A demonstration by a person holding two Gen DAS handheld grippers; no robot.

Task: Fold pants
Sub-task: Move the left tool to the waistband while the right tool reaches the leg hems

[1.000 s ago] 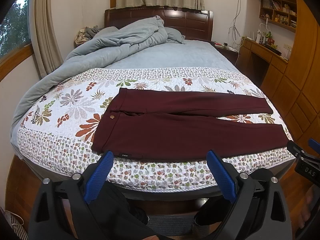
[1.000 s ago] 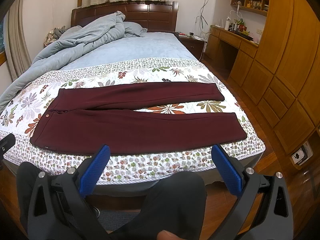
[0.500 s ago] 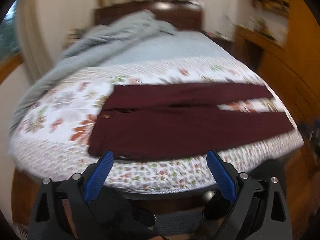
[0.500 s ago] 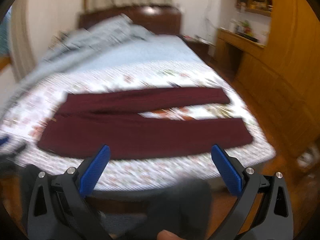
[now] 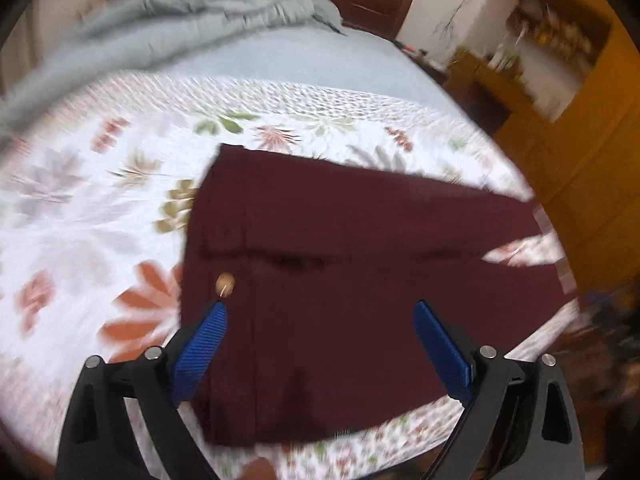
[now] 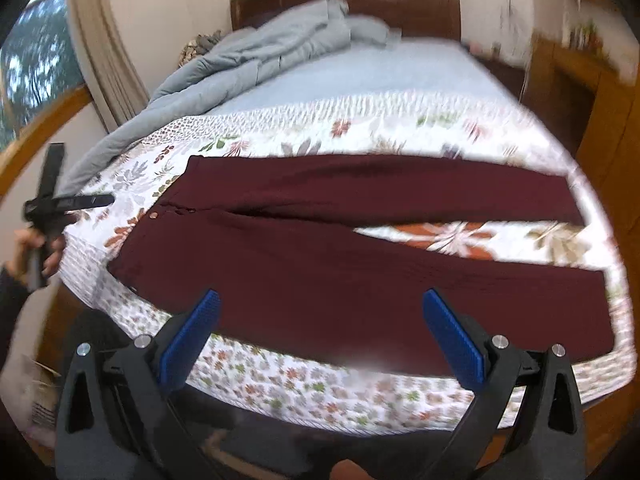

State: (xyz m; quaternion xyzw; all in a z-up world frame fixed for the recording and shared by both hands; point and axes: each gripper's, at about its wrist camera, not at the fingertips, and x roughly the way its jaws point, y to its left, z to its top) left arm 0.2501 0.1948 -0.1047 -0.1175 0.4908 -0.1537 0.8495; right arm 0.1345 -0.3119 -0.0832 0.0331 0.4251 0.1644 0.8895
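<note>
Over pants (image 5: 340, 280), left gripper (image 5: 320, 320) (gaping).

Pants (image 6: 360, 276) flat on floral quilt (image 6: 400, 116), bare quilt on all sides, bunched grey duvet (image 6: 256, 60) well beyond, wooden cabinets (image 5: 592, 168) near bed's right edge

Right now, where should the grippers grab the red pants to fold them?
Probably the near leg of the pants: left gripper at the waistband corner, right gripper near the cuff, from the bed's near edge. The pants lie flat, legs apart.
</note>
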